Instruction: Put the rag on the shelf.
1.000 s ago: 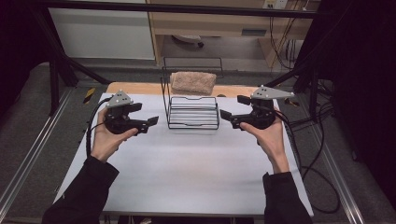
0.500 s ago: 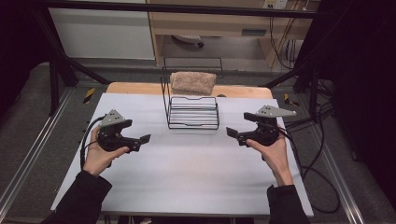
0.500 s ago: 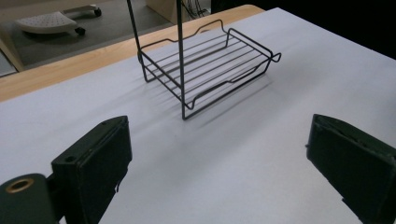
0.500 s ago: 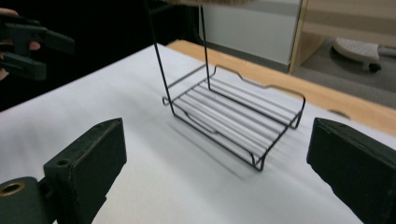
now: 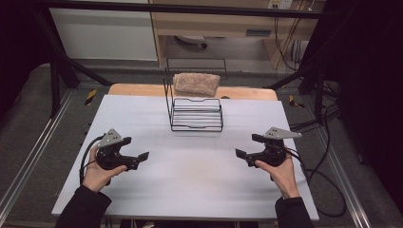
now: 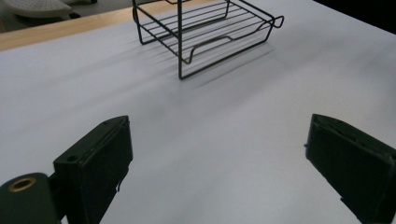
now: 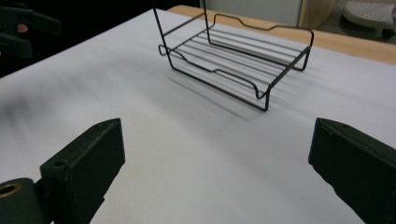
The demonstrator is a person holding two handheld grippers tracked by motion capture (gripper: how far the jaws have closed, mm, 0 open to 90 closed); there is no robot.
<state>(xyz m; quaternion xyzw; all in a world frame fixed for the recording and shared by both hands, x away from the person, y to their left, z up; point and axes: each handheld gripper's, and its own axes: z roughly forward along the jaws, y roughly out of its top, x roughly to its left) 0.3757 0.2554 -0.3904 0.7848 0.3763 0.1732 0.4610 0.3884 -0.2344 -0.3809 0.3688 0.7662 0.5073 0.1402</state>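
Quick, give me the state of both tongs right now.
Left tongs: open, nothing between the jaws, above the white table.
Right tongs: open, holding nothing, facing the wire rack.

Lab/test rig: metal frame [image 5: 57,80], loose cables [image 5: 328,142], white tabletop [image 5: 199,180].

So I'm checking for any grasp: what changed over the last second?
Both hands drew back from the black wire rack toward the near edge of the white table, spreading apart. The left hand-held gripper and right hand-held gripper have just opened their jaws further, with nothing between them. The rack and the tan folded towel on its top tier stayed put.
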